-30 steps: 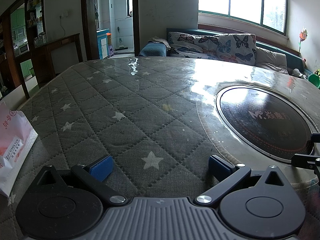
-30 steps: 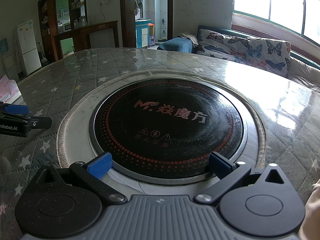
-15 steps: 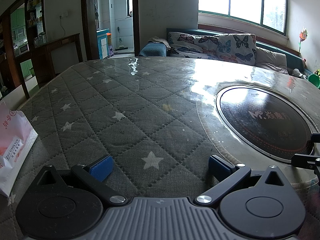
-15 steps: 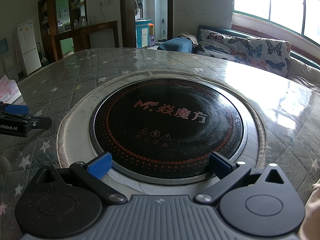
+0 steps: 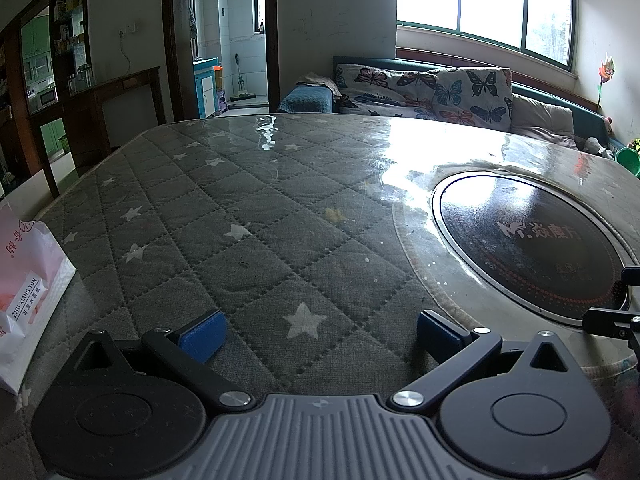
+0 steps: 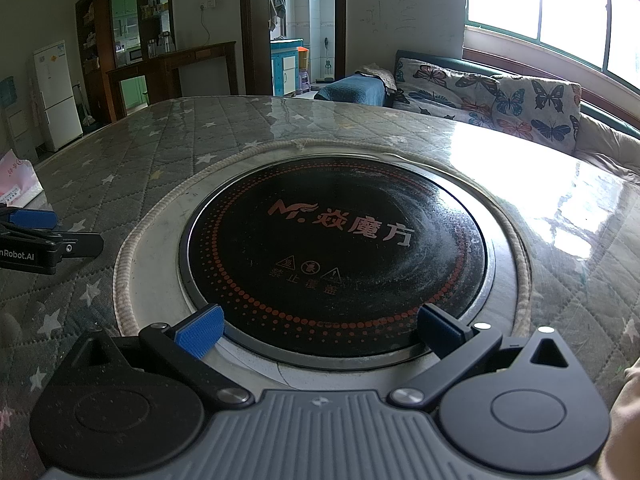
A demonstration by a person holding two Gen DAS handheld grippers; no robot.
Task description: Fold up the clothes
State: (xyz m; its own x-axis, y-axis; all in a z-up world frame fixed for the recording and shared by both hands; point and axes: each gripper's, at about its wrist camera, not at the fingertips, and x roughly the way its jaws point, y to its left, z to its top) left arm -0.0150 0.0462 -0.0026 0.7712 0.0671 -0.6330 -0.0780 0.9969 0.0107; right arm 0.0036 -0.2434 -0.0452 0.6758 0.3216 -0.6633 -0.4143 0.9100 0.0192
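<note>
The left claw [image 5: 318, 330] is hovering low over the table [image 5: 248, 216], its blue-padded fingers [image 5: 204, 334] spread wide apart and gripping nothing; only the grey quilted, star-patterned cover under a glossy clear sheet is lying between them. The right claw [image 6: 320, 330] is likewise standing wide open and empty, its fingers [image 6: 200, 330] straddling the near rim of the round black cooktop [image 6: 336, 256] that is set into the table, ringed by a pale band.

No clothes are showing on the table in either view, so which way a garment is pointing or how its long axis is running cannot be told.

A pink and white printed bag [image 5: 28, 300] is sitting at the table's left edge, just beside the left claw. In the right wrist view, the left claw is reaching in from the left edge, near the cooktop's pale ring. A sofa with butterfly-print cushions [image 5: 432, 92] is standing beyond the table, under the window.
</note>
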